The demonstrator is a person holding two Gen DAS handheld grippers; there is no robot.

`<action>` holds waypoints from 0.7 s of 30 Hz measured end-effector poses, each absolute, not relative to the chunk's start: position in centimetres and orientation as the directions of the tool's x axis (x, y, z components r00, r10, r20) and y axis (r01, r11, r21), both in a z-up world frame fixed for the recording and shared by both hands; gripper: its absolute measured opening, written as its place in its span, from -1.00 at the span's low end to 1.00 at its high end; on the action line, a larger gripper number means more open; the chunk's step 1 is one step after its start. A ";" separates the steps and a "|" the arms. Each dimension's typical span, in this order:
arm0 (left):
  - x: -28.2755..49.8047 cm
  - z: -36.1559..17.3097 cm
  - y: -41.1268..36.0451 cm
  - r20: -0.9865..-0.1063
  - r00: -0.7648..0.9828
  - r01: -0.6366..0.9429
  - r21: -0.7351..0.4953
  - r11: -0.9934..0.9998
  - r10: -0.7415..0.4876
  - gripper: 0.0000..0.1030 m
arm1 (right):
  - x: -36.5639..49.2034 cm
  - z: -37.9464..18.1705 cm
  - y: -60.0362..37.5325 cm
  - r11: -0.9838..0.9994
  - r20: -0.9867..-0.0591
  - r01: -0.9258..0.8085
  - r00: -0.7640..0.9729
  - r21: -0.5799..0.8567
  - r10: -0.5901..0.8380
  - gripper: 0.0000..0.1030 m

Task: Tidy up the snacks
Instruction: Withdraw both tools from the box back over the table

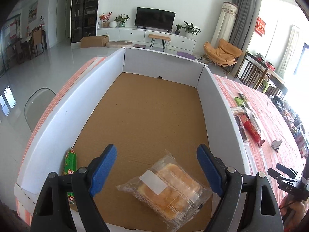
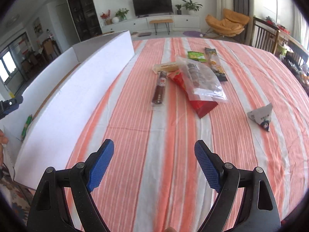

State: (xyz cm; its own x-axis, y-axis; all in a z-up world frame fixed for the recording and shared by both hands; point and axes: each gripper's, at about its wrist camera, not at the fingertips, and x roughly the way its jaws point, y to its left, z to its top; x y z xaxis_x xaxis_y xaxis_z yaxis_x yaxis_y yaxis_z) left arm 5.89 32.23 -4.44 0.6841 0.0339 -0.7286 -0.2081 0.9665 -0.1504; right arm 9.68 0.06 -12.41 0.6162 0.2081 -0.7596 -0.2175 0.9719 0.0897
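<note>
- Left gripper (image 1: 156,166) fingers spread wide over the box, nothing pinched; blue pads sit either side of the wrapped cake but clear of it.
- Right gripper (image 2: 154,162) fingers just as wide apart, hanging over bare striped cloth, gripping nothing.
- Big white cardboard box (image 1: 63,104) on the left part of the desk (image 2: 150,135), brown floor inside, mostly empty.
- Clear-wrapped cake (image 1: 166,185) lying flat on the box floor near the close edge, white label on top, turned at a bit of an angle.
- Green stick snack (image 1: 70,166) also in the box, tucked right along the left wall, partly hidden behind the left finger.
- Rest of the snacks out on the desk to the right of the box, bunched in a loose pile: dark brown sausage stick (image 2: 160,89), red packet (image 2: 195,100) with a clear bag (image 2: 202,77) lying over it, pale yellowish pack (image 2: 166,66) at the back touching the sausage end, small green packet (image 2: 196,56), and a long dark strip pack (image 2: 215,63) on the far right of the pile.
- Little white triangular packet (image 2: 261,116) off on its own, well apart from the pile, to the right.
- Bit of a hand (image 2: 2,141) poking in at the left edge of the right wrist view, next to the box corner.
</note>
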 end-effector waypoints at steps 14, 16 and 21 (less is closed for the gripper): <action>8.1 -5.3 25.1 -0.768 0.588 -0.065 0.267 0.962 0.253 0.72 | 6.1 -12.5 -6.3 0.971 -0.688 -0.079 0.693 0.225 0.216 0.70; 8.2 -5.8 24.5 -0.764 0.586 -0.041 0.305 0.951 0.270 0.83 | 6.2 -12.5 -6.6 0.967 -0.678 -0.074 0.700 0.243 0.224 0.70; 8.6 -6.2 24.2 -0.768 0.566 -0.050 0.330 0.943 0.299 0.87 | 6.4 -12.7 -7.4 0.956 -0.668 -0.057 0.704 0.286 0.242 0.70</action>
State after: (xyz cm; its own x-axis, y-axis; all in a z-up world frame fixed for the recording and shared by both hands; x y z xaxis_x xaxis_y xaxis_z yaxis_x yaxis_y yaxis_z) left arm 8.58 24.18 -6.24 0.5664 0.2988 -0.7680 -0.0498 0.9426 0.3301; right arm 6.40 -7.43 -12.66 0.7037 0.2417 -0.6681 -0.0566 0.9564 0.2864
